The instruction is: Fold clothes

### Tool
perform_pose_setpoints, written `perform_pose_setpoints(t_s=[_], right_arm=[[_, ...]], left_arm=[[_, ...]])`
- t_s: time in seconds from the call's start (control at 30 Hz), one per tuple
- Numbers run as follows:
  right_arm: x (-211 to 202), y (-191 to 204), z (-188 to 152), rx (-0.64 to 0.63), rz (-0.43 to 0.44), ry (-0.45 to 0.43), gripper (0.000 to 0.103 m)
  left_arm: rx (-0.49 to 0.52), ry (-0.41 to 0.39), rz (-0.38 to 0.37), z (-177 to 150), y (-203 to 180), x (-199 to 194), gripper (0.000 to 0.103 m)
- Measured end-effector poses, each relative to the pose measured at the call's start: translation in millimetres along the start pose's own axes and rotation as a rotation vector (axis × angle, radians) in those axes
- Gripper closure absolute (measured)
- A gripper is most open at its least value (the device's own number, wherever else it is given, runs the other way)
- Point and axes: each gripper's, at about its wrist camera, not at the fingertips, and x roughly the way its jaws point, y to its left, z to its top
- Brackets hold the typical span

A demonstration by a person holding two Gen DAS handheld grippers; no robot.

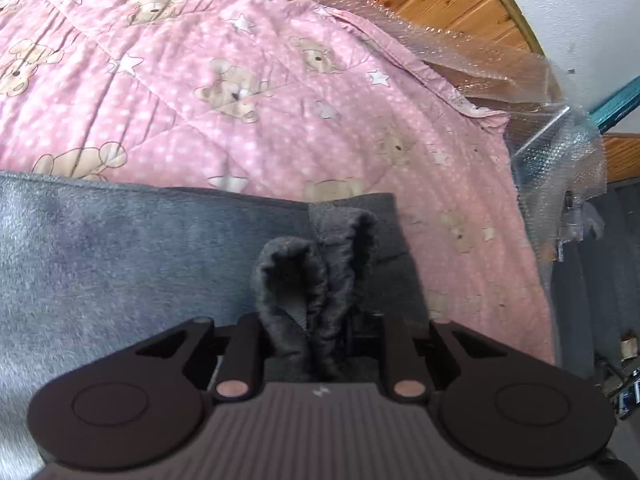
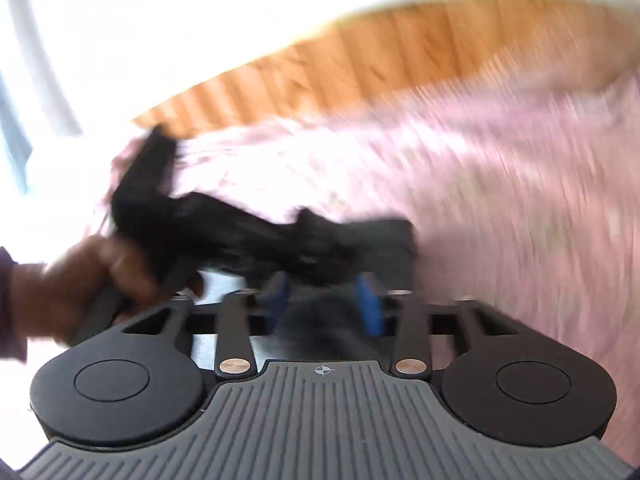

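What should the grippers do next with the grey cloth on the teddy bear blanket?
Probably carry the pinched edge forward and lay it down on the grey cloth. The left gripper has a bunched fold of it between its fingers, the right gripper seems to hold dark cloth too, though that view is blurred, and the rest lies flat on the pink blanket.

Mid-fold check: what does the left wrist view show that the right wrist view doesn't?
Left wrist only: sharp teddy-bear print on the pink quilt, bubble wrap along the wooden edge, and the grey garment spread flat, a bunched fold caught in the left gripper.

Right wrist only: a hand holding the other gripper, and the right gripper with its blue pads, all motion-blurred.

Both: pink quilt, wood, dark fabric between the fingers.
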Motion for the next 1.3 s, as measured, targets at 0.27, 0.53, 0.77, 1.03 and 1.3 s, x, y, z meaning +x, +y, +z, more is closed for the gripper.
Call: perform_pose_setpoints(t_s=[0.27, 0.53, 0.77, 1.03, 1.3], right_arm=[[31.1, 24.7, -31.2, -0.203, -0.077, 0.229, 0.091], [39.4, 20.4, -21.5, -0.113, -0.073, 0.164, 0.086], [14.9, 10.0, -19.3, -0.043, -0.134, 0.068, 0.036], [28.2, -5.0, -31.7, 0.026, -0.160, 0.116, 0.093], [3.6, 75.5, -22.5, -0.175, -0.099, -0.052, 0.095]], left_arm=[[0.060, -0.033, 0.049, 4.2, -0.3, -27.2, 0.068], [0.124, -0.059, 0.110, 14.5, -8.0, -18.1, 0.051], [0.118, -0.106, 0.128, 10.0, -12.7, -61.1, 0.045], [0.147, -0.059, 0.032, 13.2, -51.0, -59.6, 0.039], [0.278, 0.108, 0.059, 13.0, -79.6, -25.3, 0.069]])
